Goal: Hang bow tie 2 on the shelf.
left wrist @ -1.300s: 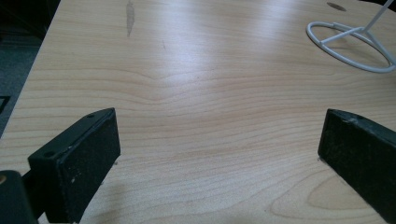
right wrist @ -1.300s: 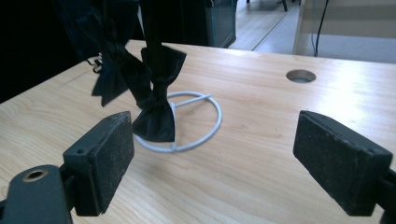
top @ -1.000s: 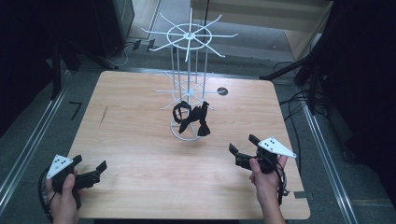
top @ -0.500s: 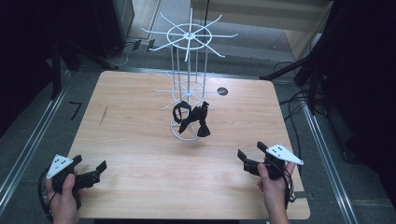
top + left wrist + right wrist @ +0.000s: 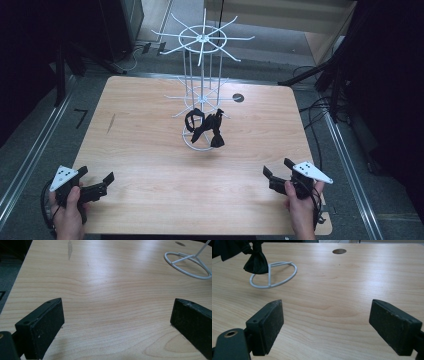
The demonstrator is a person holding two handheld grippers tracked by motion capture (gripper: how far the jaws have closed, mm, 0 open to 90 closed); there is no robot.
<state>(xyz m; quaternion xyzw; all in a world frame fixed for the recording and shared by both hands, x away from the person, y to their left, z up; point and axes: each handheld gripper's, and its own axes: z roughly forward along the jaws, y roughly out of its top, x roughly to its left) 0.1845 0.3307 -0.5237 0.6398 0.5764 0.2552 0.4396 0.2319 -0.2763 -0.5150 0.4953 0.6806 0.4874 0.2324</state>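
Note:
A white wire display rack (image 5: 202, 95) stands on the wooden table (image 5: 150, 140), with a ring base (image 5: 274, 275) (image 5: 187, 265). A black bow tie (image 5: 207, 127) (image 5: 255, 261) hangs low on the rack, above the ring base. My left gripper (image 5: 97, 182) (image 5: 117, 322) rests at the table's near left corner, open, nothing between its jaws. My right gripper (image 5: 277, 170) (image 5: 325, 325) sits at the near right edge, open and empty too. Each is held by a hand (image 5: 300, 212).
A dark round hole (image 5: 238, 98) (image 5: 339, 251) sits in the tabletop behind and right of the rack. A dark streak (image 5: 111, 123) (image 5: 70, 247) marks the wood at the left. Cables (image 5: 320, 112) and metal floor rails (image 5: 30, 160) run along the table's sides.
My right gripper has drawn back toward the near right edge of the table. The left gripper and the bow tie have stayed put.

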